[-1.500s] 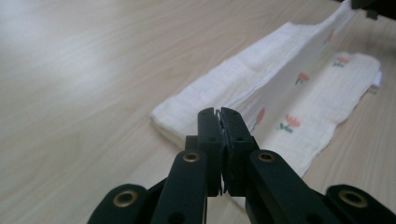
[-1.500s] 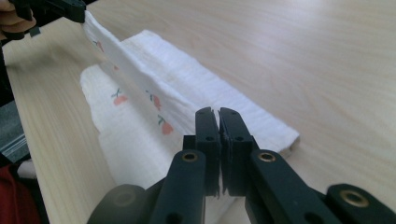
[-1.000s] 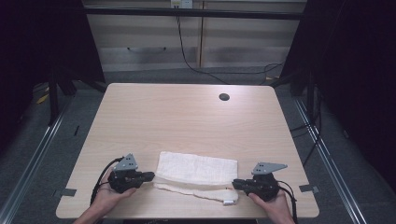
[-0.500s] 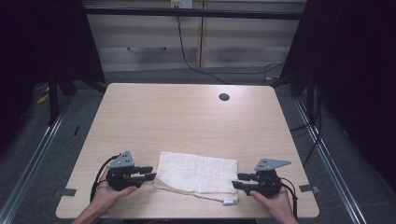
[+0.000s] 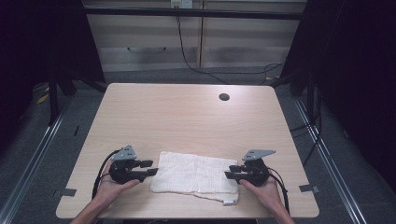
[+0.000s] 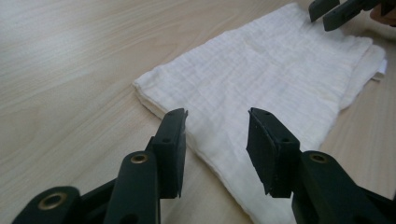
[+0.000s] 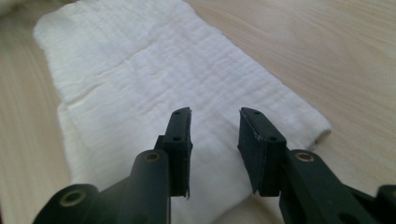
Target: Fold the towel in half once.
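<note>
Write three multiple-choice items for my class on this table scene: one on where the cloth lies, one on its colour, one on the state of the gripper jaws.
1. Where does the folded cloth lie on the table?
A. near the person's edge, between the two grippers
B. at the far edge
C. over the round hole

2. What colour is the cloth?
A. blue
B. white
C. red

3. How do the left gripper and right gripper stand?
A. both clamped on the cloth
B. one clamped
C. both open, gripping nothing

Answers: 1 A, the high view shows it at the near edge; 2 B, every view shows white; 3 C, both pairs of jaws stand apart above the cloth, pads free.

A lab-like recording booth: bare wooden table (image 5: 187,121), dark curtains (image 5: 355,70), floor rails (image 5: 42,140), trailing cables (image 5: 187,51).
</note>
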Demonstrator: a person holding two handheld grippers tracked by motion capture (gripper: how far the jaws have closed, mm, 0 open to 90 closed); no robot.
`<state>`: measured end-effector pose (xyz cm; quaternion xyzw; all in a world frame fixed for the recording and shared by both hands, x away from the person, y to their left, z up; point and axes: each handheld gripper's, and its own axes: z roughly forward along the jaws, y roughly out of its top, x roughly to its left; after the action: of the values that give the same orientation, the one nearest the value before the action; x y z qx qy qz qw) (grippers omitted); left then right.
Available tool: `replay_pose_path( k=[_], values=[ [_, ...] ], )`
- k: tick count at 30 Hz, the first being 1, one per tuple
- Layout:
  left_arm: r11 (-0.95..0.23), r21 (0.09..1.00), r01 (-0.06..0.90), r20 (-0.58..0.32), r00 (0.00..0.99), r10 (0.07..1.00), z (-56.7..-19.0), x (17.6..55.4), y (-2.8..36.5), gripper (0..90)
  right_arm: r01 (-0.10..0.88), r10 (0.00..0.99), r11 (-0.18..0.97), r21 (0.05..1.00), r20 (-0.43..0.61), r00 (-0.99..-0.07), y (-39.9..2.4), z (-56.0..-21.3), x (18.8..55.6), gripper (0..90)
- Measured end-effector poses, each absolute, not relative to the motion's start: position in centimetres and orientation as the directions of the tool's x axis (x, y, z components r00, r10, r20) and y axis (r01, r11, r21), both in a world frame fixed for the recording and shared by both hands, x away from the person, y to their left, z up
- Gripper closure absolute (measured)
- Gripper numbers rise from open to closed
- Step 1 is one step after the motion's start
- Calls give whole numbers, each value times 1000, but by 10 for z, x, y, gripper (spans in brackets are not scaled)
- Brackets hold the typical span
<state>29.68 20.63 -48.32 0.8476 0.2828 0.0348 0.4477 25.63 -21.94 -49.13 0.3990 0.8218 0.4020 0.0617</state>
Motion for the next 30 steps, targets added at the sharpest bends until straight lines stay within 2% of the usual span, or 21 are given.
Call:
replay_pose_path(
  k=[3, 11, 17, 22, 30],
  values=[
    [-457, 762, 458, -186, 831, 524, -488, 307, 198, 605, 619, 709, 378, 689, 214, -672, -216, -497, 266, 704],
    [-480, 756, 445, -171, 842, 512, -490, 318, 182, 632, 605, 689, 406, 685, 206, -695, -205, -500, 286, 729],
    [-531, 723, 441, -134, 844, 519, -501, 318, 182, 746, 589, 677, 423, 688, 193, -711, -197, -500, 298, 718],
    [-535, 731, 425, -116, 849, 516, -503, 318, 185, 840, 594, 700, 380, 709, 199, -686, -208, -493, 309, 735],
    [-536, 729, 425, -111, 847, 520, -503, 319, 186, 872, 609, 735, 348, 713, 195, -649, -225, -495, 330, 653]
  ],
)
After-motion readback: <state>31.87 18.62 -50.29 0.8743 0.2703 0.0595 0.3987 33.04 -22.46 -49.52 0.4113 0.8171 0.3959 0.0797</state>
